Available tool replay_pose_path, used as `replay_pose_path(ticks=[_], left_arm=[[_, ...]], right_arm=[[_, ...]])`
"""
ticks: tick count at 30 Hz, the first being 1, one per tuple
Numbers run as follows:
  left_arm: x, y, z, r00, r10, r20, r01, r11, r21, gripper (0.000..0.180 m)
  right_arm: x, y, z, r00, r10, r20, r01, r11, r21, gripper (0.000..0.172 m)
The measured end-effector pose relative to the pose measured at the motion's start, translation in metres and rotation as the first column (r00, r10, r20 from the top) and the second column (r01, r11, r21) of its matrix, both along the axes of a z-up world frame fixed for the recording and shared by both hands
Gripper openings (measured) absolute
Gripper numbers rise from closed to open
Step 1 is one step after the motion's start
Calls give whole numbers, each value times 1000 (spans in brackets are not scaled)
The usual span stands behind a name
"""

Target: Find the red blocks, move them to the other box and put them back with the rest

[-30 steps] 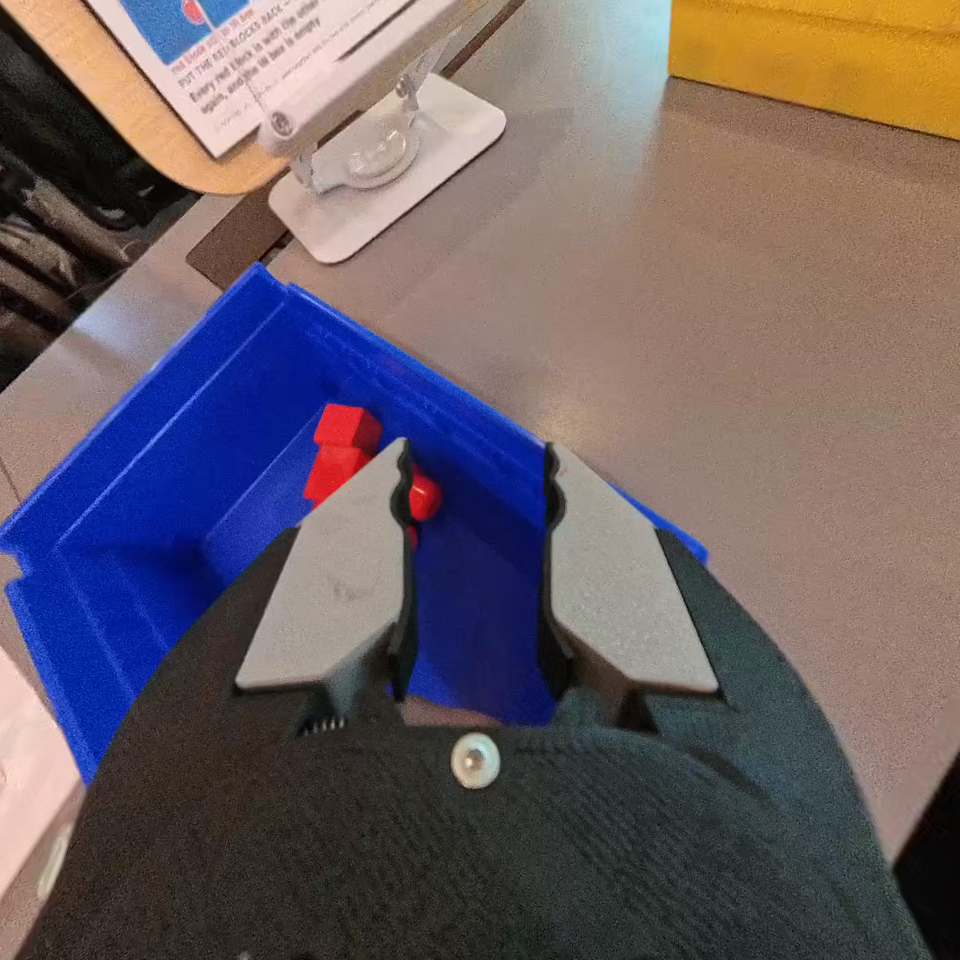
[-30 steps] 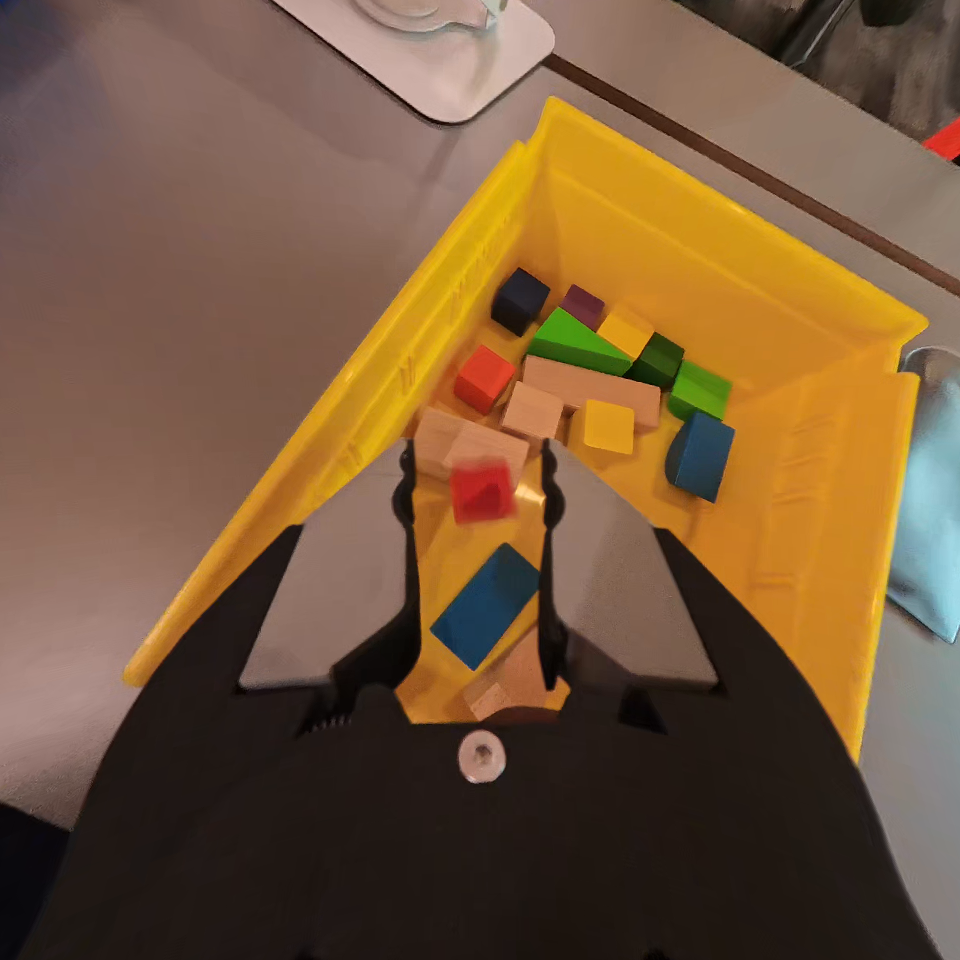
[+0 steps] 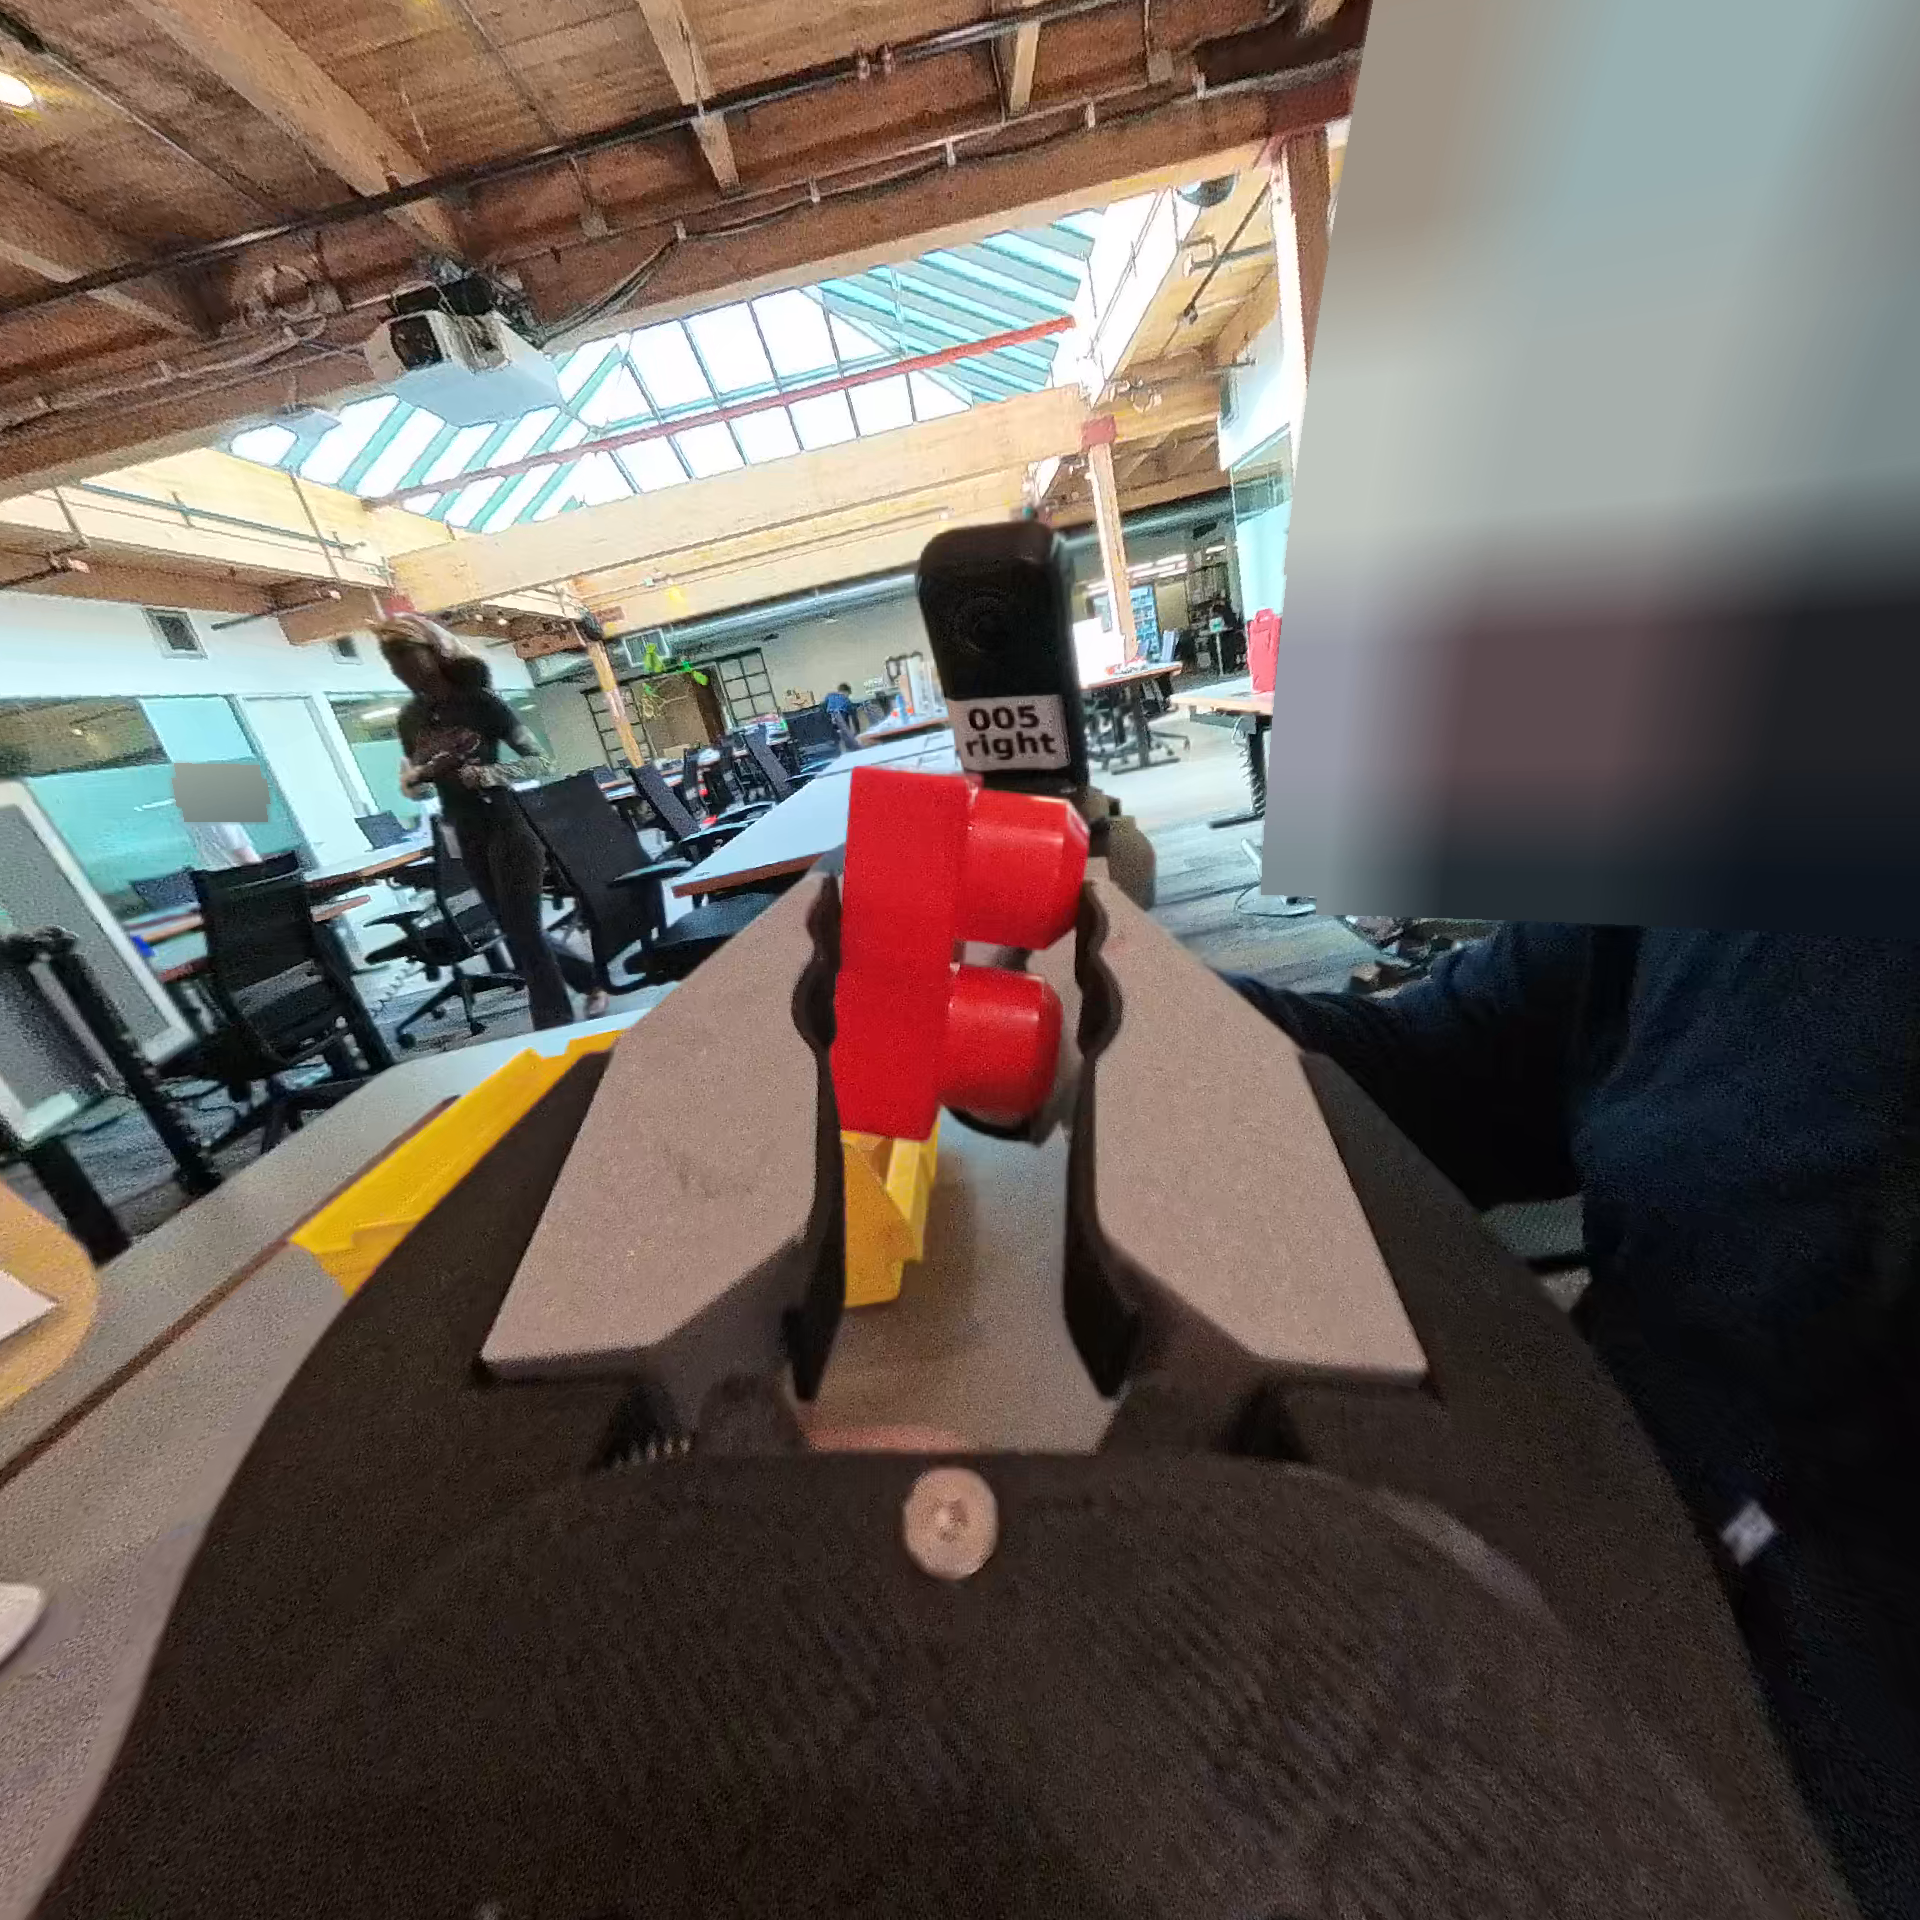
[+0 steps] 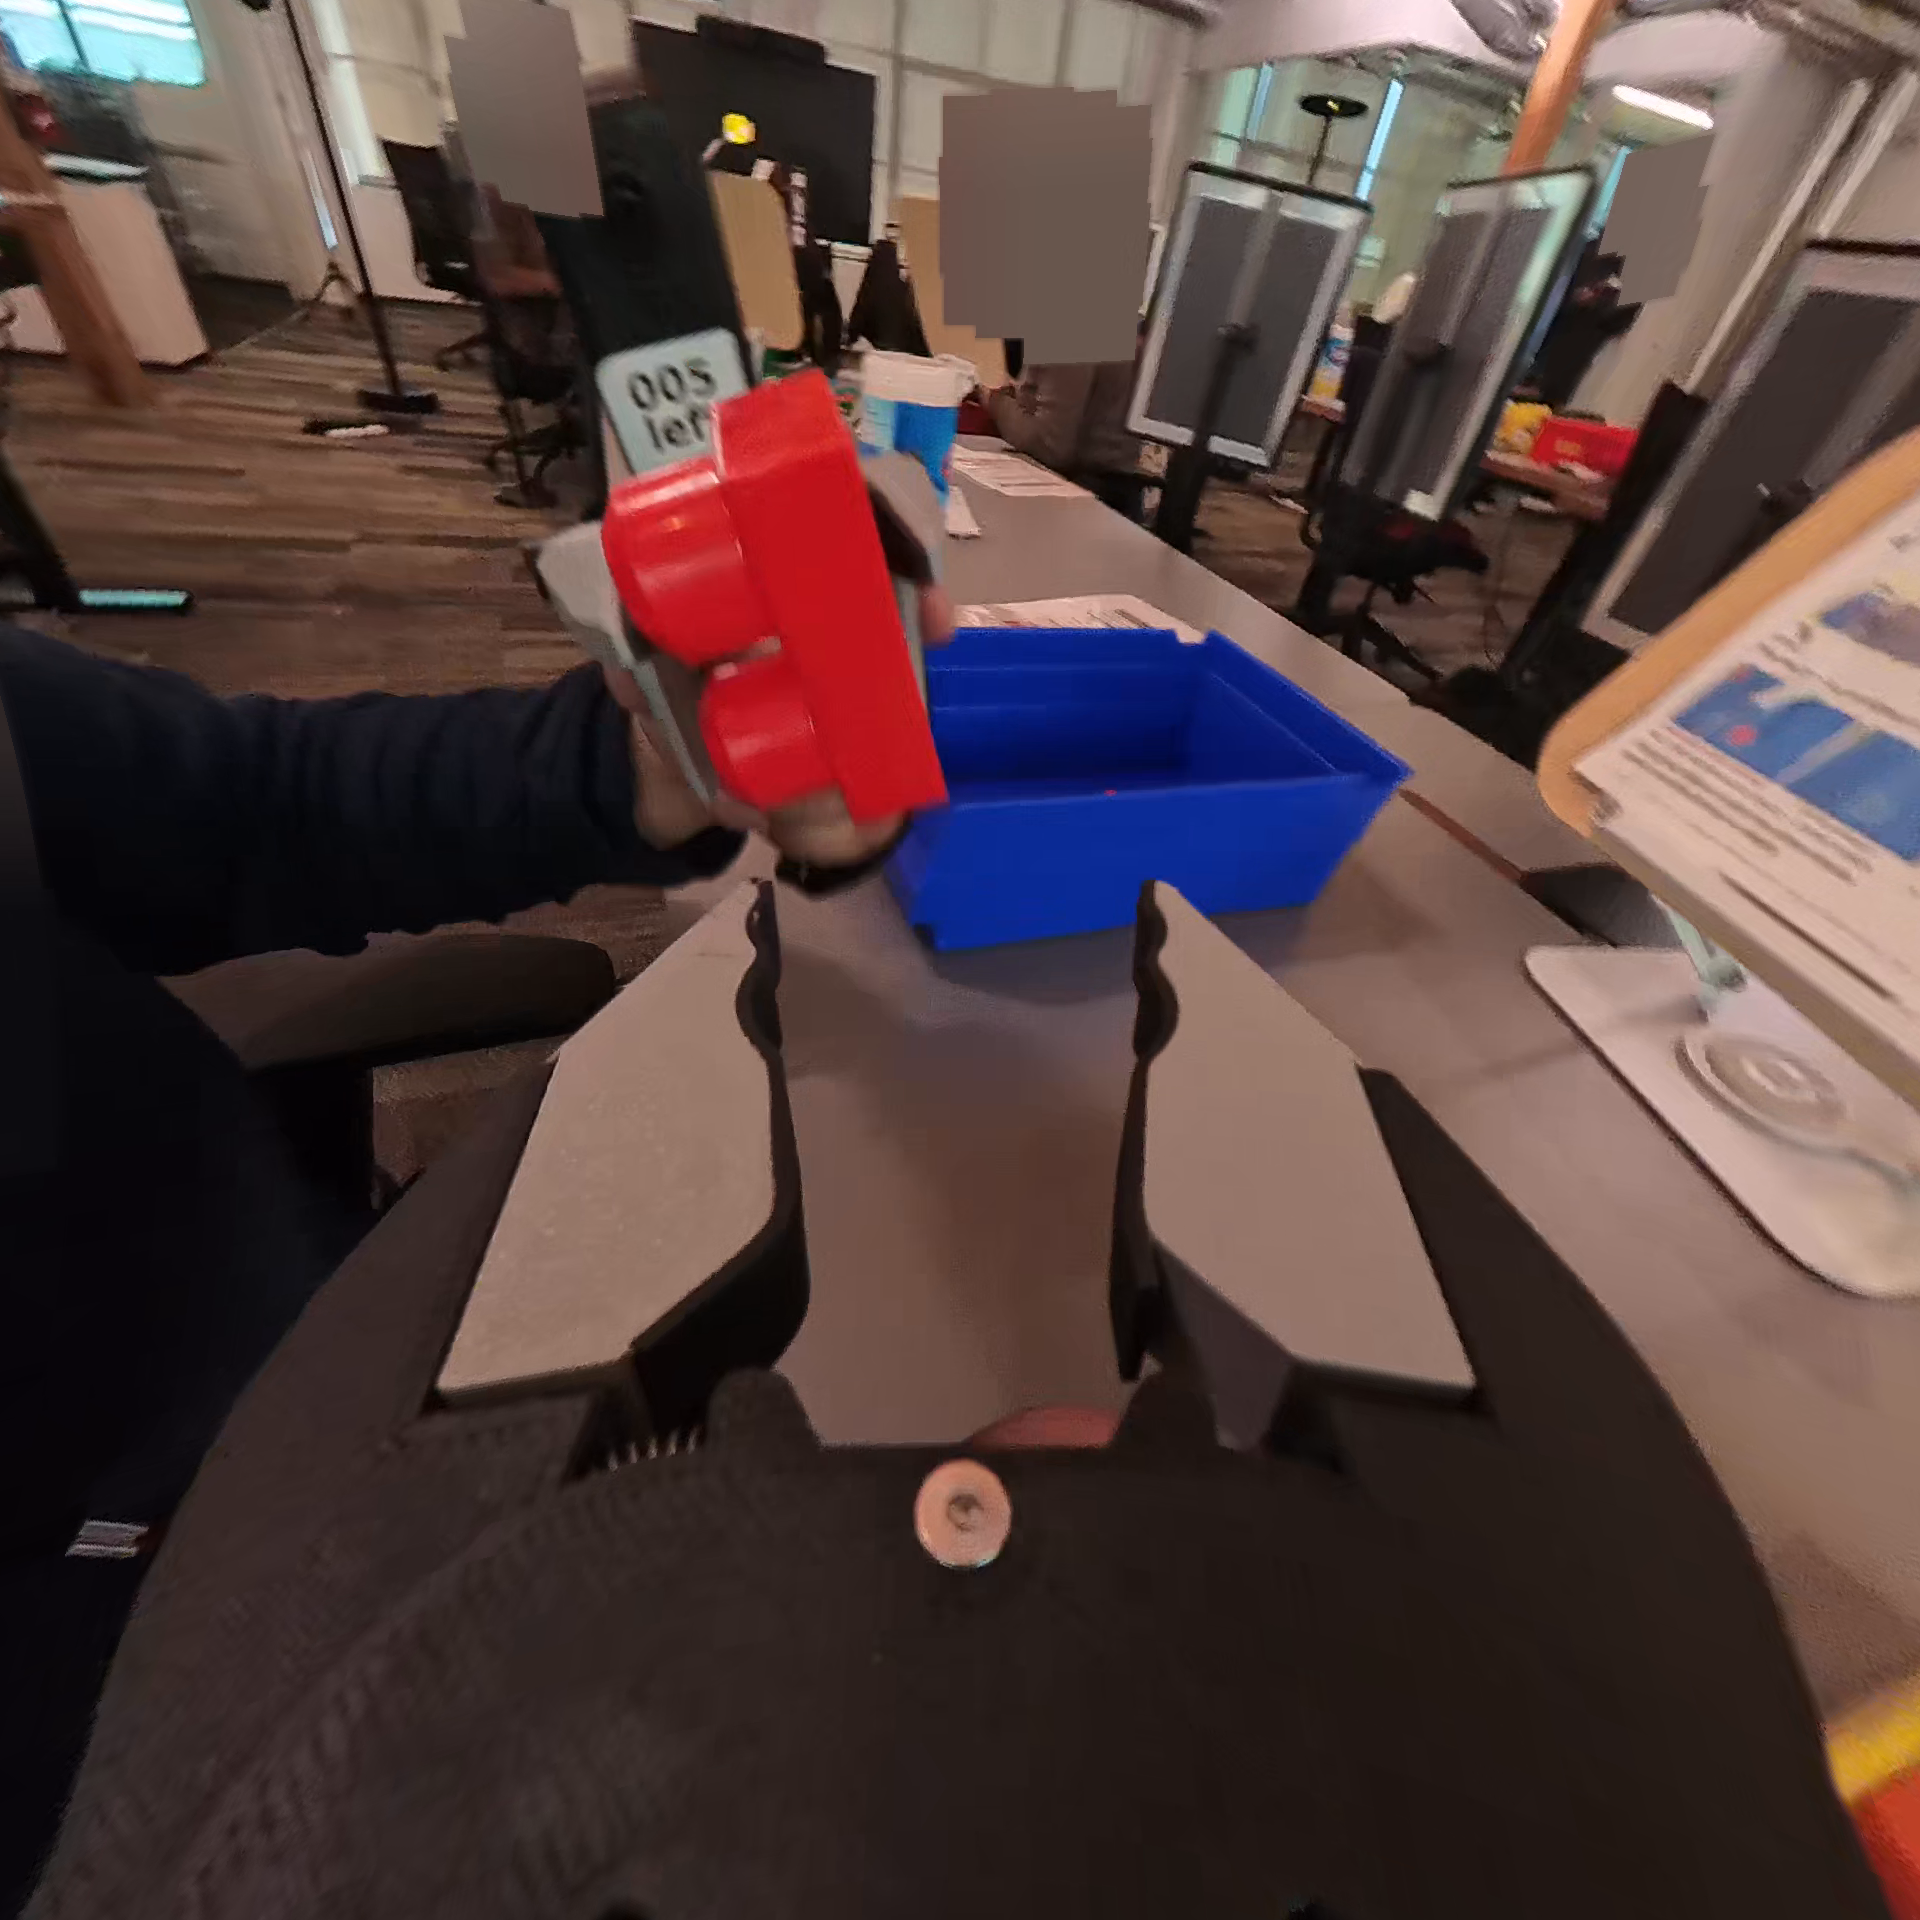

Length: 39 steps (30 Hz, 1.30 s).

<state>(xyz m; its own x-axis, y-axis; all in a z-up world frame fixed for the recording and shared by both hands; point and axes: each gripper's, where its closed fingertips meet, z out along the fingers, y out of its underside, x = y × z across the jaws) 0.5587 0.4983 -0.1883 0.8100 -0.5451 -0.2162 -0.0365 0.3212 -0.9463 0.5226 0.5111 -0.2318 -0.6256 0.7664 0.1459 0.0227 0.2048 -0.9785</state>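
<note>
The left gripper is clamped on a red block, studs against its right finger. The right gripper stands apart and bare over clear table, the blue box just beyond its tips.

The studded block is bright red all over. The box on the bench is plain blue; the other box is yellow. The bench is flat grey. Both grippers have grey fingers on black bodies. A sleeve is dark navy.
</note>
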Motion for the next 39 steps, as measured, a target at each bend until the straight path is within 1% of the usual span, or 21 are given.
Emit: replay_pose_path(ticks=[2,3,4,6,8,9,10,12,14,15,17,19,21,26,30,31,33,35,37,38,39], left_arm=[[4,13,-7,998,36,60,-35,999,-6,43],[3,15,-9,995,45,87,-45,999,-1,42],[3,14,-11,994,29,109,-30,1000,0,42],[0,16,-17,989,19,146,-15,999,-31,43],[-20,18,-19,980,131,150,-127,991,-37,38],[-34,13,-15,967,196,164,-194,981,-27,27],[-45,8,-13,960,227,161,-225,974,-31,17],[-66,20,-16,934,306,186,-295,952,-85,16],[-71,58,-29,922,337,190,-315,939,-135,16],[-77,83,-42,911,373,177,-340,921,-191,15],[-67,100,-55,934,316,168,-271,931,-245,15],[-59,97,-53,953,246,176,-202,951,-234,15],[-61,88,-47,951,194,241,-137,962,-235,15],[-75,74,-40,924,149,353,-70,971,-228,14],[-60,82,-47,899,88,430,44,956,-289,14],[-56,86,-49,890,79,449,72,948,-310,14],[-52,93,-53,873,114,475,66,936,-347,15],[-52,95,-58,874,154,460,37,924,-380,15],[-51,93,-59,873,165,459,33,919,-394,15],[-51,92,-59,874,171,456,30,916,-400,20],[-54,91,-61,877,200,437,2,908,-420,34]], right_arm=[[1,-16,-8,1000,24,-15,-23,997,80,56],[2,-20,-14,1000,25,-18,-23,992,120,33],[3,-20,-18,1000,16,-23,-13,990,142,26],[6,-16,-25,1000,22,14,-24,990,136,24],[1,4,-30,997,-48,52,41,991,126,10],[-1,20,-28,994,-97,50,91,989,113,0],[0,36,-24,990,-128,54,123,989,81,0],[-1,60,-15,984,-157,80,160,986,-38,0],[-21,70,-21,974,-181,136,198,973,-123,0],[-36,68,-32,967,-187,174,209,971,-118,0],[-55,63,-55,951,-210,226,231,970,-72,0],[-52,56,-61,957,-178,228,197,978,-65,0],[-45,65,-61,958,-198,208,209,978,-31,0],[-29,91,-34,963,-232,137,244,966,-82,31],[-32,94,-28,959,-282,36,282,959,11,65],[-34,91,-28,957,-291,0,290,955,56,62],[-37,90,-31,939,-335,-78,343,923,174,35],[-40,93,-36,915,-382,-132,404,871,281,33],[-38,92,-38,910,-390,-142,415,858,302,32],[-37,93,-37,907,-395,-144,421,857,299,32],[-36,99,-36,895,-420,-152,446,842,303,31]])
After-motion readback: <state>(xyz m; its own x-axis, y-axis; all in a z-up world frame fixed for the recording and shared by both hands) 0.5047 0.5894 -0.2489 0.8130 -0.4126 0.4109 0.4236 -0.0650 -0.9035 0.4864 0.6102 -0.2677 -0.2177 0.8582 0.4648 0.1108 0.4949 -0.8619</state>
